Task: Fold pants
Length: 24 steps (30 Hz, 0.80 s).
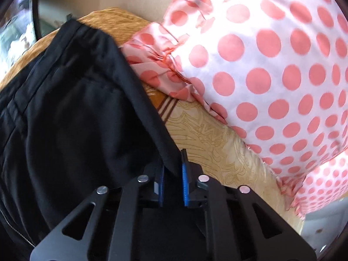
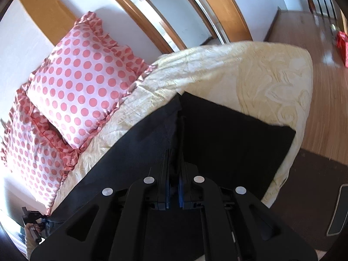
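Note:
The black pants (image 1: 65, 108) lie on a cream patterned bedspread (image 1: 206, 141), their elastic waistband (image 1: 91, 32) at the far end in the left wrist view. My left gripper (image 1: 173, 164) is shut on the pants' right-hand edge, with a corner of black cloth pinched between its blue pads (image 1: 184, 174). In the right wrist view the pants (image 2: 228, 134) spread forward over the bedspread (image 2: 261, 76). My right gripper (image 2: 174, 161) is shut on a raised fold of the black cloth, which rises from between its fingers.
Two pink polka-dot pillows (image 2: 82, 82) (image 2: 32, 152) lie along the wall side of the bed, one of them (image 1: 271, 65) close to the right of the left gripper. Beyond the bed's far edge are a wooden floor (image 2: 304, 32), door frames and a dark mat (image 2: 304, 184).

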Tool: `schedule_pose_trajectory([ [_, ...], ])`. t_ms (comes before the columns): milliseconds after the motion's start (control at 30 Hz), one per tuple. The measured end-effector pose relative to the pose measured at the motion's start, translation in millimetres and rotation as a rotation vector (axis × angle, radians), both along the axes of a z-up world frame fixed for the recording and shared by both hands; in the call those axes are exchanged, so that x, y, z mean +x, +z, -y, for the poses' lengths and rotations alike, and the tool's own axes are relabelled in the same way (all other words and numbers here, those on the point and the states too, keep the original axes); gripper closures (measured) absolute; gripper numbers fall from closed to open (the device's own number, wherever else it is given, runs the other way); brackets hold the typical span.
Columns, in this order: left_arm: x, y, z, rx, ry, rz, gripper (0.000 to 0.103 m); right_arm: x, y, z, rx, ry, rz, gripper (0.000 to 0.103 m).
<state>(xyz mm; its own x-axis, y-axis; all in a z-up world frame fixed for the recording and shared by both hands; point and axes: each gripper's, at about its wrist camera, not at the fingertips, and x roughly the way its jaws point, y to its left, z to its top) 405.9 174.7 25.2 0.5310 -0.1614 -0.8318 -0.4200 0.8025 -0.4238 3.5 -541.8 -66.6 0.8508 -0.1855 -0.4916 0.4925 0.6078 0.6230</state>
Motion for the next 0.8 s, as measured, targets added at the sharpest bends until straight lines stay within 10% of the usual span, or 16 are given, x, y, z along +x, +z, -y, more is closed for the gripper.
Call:
schedule_pose_trajectory([
  [467, -206, 102, -1, 0.129, -0.042, 0.345, 0.098, 35, 71, 34, -0.204, 0.093, 0.039, 0.097],
  [800, -361, 45, 1, 0.125, 0.033, 0.341, 0.098, -11, 38, 46, -0.131, 0.062, 0.006, 0.097],
])
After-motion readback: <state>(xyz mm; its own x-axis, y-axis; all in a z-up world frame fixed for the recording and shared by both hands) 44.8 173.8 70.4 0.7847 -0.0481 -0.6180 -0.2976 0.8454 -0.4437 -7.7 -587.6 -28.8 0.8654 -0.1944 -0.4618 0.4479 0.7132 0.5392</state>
